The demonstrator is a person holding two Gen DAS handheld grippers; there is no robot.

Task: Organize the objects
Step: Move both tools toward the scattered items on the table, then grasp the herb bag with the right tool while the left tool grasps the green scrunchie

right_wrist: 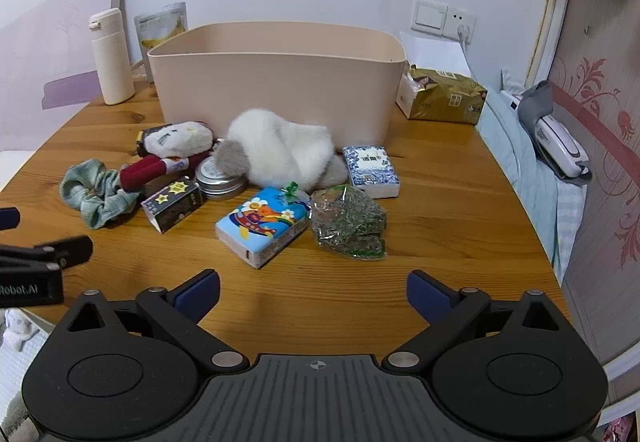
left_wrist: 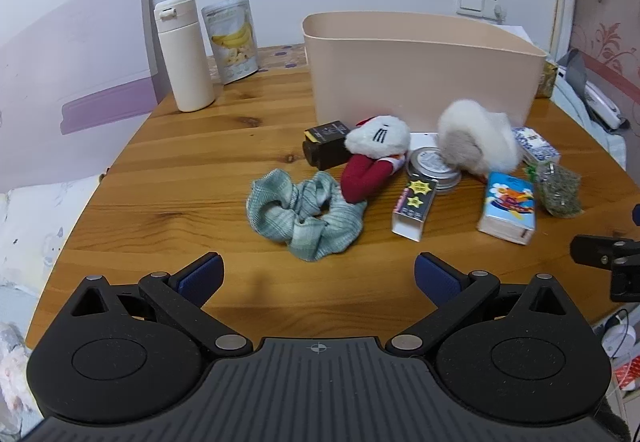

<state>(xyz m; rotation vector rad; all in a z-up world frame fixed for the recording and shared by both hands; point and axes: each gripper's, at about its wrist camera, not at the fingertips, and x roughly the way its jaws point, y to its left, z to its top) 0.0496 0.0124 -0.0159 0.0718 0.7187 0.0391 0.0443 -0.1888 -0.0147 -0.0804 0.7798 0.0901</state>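
A beige bin [left_wrist: 420, 70] [right_wrist: 276, 78] stands on the wooden table [left_wrist: 200, 178]. Small items lie in front of it: a green scrunchie [left_wrist: 304, 212] [right_wrist: 98, 194], a plush cat toy [left_wrist: 376, 150] [right_wrist: 172, 150], a black box [left_wrist: 324, 144], a round tin [left_wrist: 432, 166] [right_wrist: 220, 178], a star-printed box [left_wrist: 414, 208] [right_wrist: 172, 204], white fluffy earmuffs [left_wrist: 476, 138] [right_wrist: 284, 150], a blue tissue pack [left_wrist: 508, 208] [right_wrist: 264, 226], a bag of dried herbs [left_wrist: 558, 188] [right_wrist: 348, 224] and a blue-white patterned box [right_wrist: 372, 170]. My left gripper [left_wrist: 318, 276] is open just short of the scrunchie. My right gripper [right_wrist: 314, 292] is open near the tissue pack.
A white bottle [left_wrist: 184, 54] [right_wrist: 112, 58] and a banana-chip pouch [left_wrist: 234, 38] stand at the back left by a leaning lilac board [left_wrist: 80, 54]. A gold tissue pack [right_wrist: 442, 94] sits right of the bin. A bed [right_wrist: 532, 170] borders the table's right edge.
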